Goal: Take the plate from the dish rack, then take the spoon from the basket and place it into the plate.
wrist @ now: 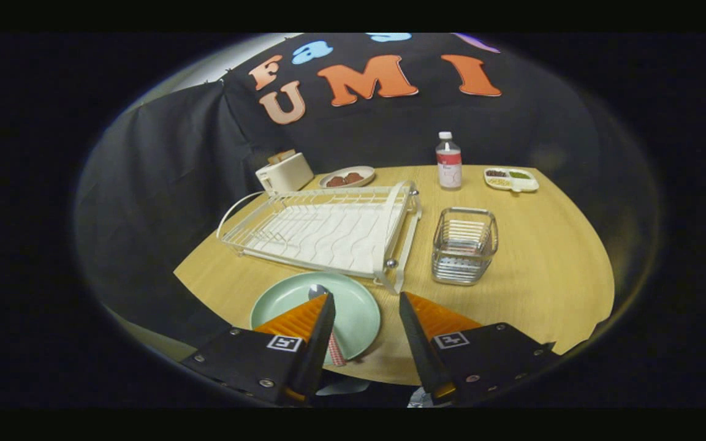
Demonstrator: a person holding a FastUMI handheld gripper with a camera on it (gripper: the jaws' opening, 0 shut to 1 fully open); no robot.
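Round wooden table [543,275], toaster [284,173] at eleven o'clock, plate of brown food [347,177] beside it, labelled bottle [448,161] at twelve, divided snack dish [511,179] at one.

Bottle [449,160] label print too small to read; no other legible text.

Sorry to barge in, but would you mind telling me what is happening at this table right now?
A person is working a hand-held tool over a wooden table. Its fingers are open and hold nothing. The green plate already sits on the table in front of the white dish rack, and the spoon lies in the plate, partly hidden behind one finger. The wire basket beside the rack looks empty. Judging by this, the job appears done.
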